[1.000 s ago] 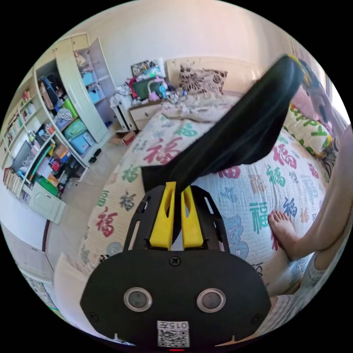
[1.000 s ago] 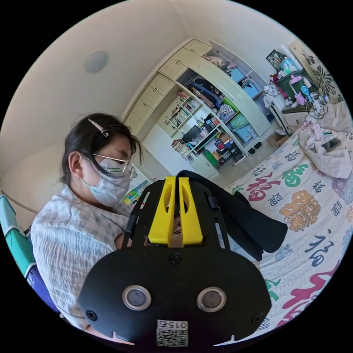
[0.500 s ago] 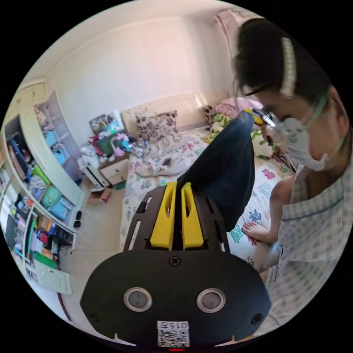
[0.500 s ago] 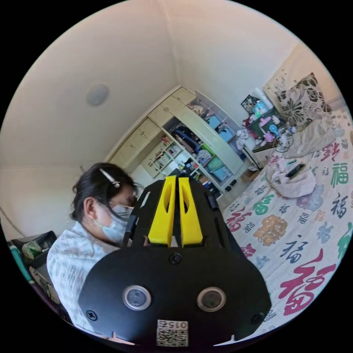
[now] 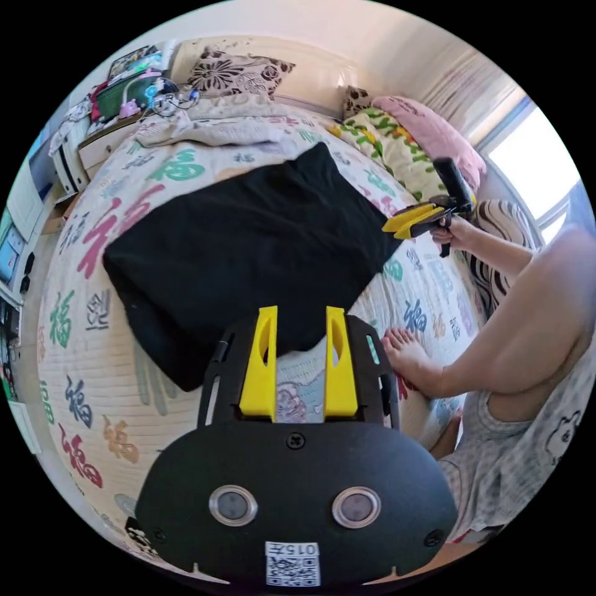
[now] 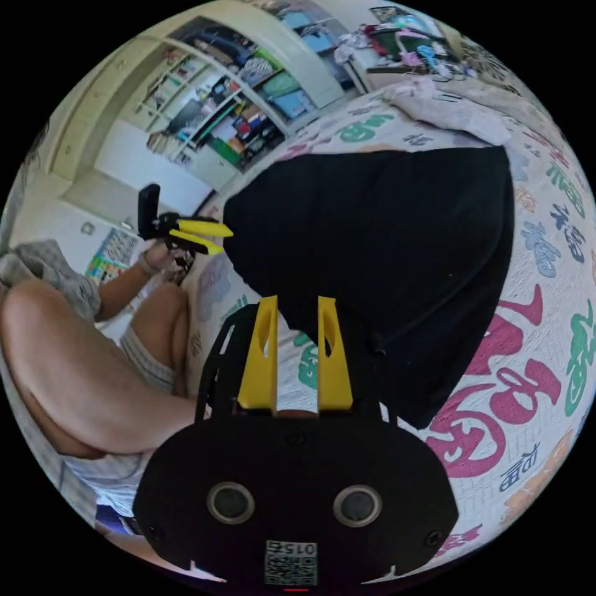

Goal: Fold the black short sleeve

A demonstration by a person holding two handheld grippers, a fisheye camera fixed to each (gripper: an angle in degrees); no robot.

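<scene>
The black short sleeve (image 5: 248, 239) is lying spread flat on the bed (image 5: 93, 347), which is wearing a cream quilted cover printed with large red, green and blue characters. In the left gripper view the left gripper (image 5: 301, 332) is hovering just over the garment's near edge with its yellow jaws standing apart and nothing between them. The right gripper (image 5: 417, 218) is showing beyond the garment's far corner, gripped in a hand (image 5: 456, 233), its jaws slightly parted and free of the cloth.

In the right gripper view the right gripper (image 6: 297, 323) is hanging over the near edge of the black short sleeve (image 6: 385, 248), jaws apart, while the left gripper (image 6: 197, 236) is sitting beside the garment's other corner, jaws also parted.

At the head of the bed a floral pillow (image 5: 239, 62) is leaning against the pale headboard, with crumpled beige bedding (image 5: 211, 127) below it and pink and green pillows (image 5: 410, 133) piling up near the bright window. A cluttered nightstand (image 5: 102, 133) is standing beside the bed. Open shelves (image 6: 217, 118) crammed with colourful items are lining the wall. The person's bare foot (image 5: 413, 360) is resting on the cover.
</scene>
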